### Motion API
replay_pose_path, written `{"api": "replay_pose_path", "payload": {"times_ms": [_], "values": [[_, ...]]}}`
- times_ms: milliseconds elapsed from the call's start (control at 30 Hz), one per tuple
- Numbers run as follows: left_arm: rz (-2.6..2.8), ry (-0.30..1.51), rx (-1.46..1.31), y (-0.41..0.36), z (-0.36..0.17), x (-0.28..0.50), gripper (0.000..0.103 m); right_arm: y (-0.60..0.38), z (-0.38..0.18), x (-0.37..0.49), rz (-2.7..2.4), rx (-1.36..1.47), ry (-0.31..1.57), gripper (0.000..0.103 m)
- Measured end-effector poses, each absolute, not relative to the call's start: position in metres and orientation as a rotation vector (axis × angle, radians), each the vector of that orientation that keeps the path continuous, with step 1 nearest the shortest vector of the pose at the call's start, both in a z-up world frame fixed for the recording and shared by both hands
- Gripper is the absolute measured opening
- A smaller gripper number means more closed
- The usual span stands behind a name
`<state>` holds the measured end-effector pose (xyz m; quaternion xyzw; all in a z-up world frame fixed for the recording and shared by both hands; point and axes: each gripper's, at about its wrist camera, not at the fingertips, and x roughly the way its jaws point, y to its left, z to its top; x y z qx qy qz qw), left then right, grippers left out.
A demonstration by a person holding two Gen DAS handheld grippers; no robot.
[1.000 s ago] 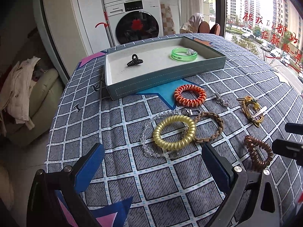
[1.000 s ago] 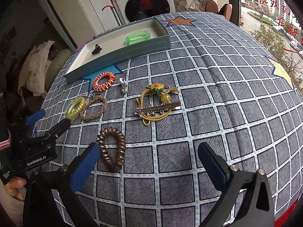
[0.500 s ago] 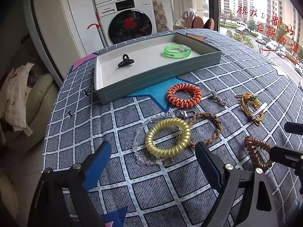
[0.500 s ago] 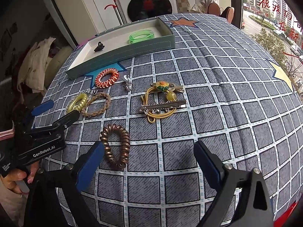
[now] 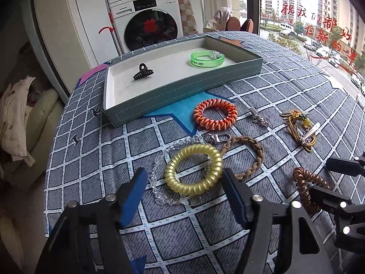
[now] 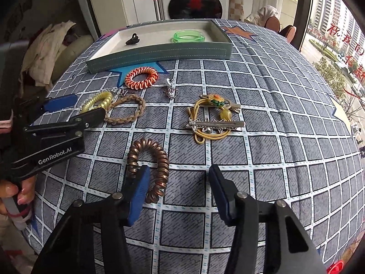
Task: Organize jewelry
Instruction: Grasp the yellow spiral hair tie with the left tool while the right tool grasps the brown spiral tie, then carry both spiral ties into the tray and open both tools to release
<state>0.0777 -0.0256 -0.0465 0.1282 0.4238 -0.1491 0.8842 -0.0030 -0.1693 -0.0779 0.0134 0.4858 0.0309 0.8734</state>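
My left gripper (image 5: 184,182) is open, its jaws either side of the near edge of a yellow spiral bracelet (image 5: 194,169) that lies on a clear bead bracelet (image 5: 157,178). My right gripper (image 6: 179,182) is open and empty, its left finger beside a brown spiral bracelet (image 6: 148,159). A grey tray (image 5: 159,100) holds a green bangle (image 5: 207,58) and a black hair claw (image 5: 142,73). An orange spiral bracelet (image 5: 215,113), a braided tan bracelet (image 5: 248,155), a small silver charm (image 5: 260,118) and a gold cord with a silver clip (image 6: 212,121) lie on the checked cloth (image 6: 273,137).
A washing machine (image 5: 150,22) stands behind the table. A cream chair with clothes (image 5: 18,114) is at the left. A window (image 5: 319,22) is at the right. The left gripper's body (image 6: 52,141) shows at the left of the right wrist view.
Both grippers have moved forward and down toward the table. The left now brackets the yellow bracelet. The right has closed in on the brown bracelet, and both jaws have narrowed.
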Motion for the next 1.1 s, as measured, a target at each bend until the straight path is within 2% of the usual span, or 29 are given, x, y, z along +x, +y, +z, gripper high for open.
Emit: {"api": "replay_pose_path", "payload": {"times_ms": [100,167,233,300,333,367,1100], "values": [[-0.313,0.884,0.264,-0.026,-0.047,0.078,0.079,-0.167,-0.078,-0.004,0.057,-0.003,1.013,0.041],[-0.322,0.893,0.259,-0.026,-0.048,0.079,0.061,-0.166,-0.078,-0.005,0.059,-0.017,1.009,0.033],[-0.318,0.889,0.260,-0.026,-0.048,0.079,0.057,-0.166,-0.077,-0.006,0.064,-0.019,1.006,0.023],[-0.331,0.873,0.258,-0.026,-0.046,0.077,0.046,-0.166,-0.077,-0.006,0.063,-0.018,1.004,0.013],[-0.337,0.870,0.261,-0.026,-0.045,0.077,0.036,-0.167,-0.077,-0.007,0.062,-0.015,1.002,0.013],[-0.340,0.871,0.259,-0.026,-0.044,0.077,0.032,-0.168,-0.077,-0.007,0.062,-0.009,1.001,0.013],[-0.390,0.878,0.003,0.013,-0.011,0.082,0.030,-0.195,-0.057,-0.001,0.098,0.180,0.958,0.012]]}}
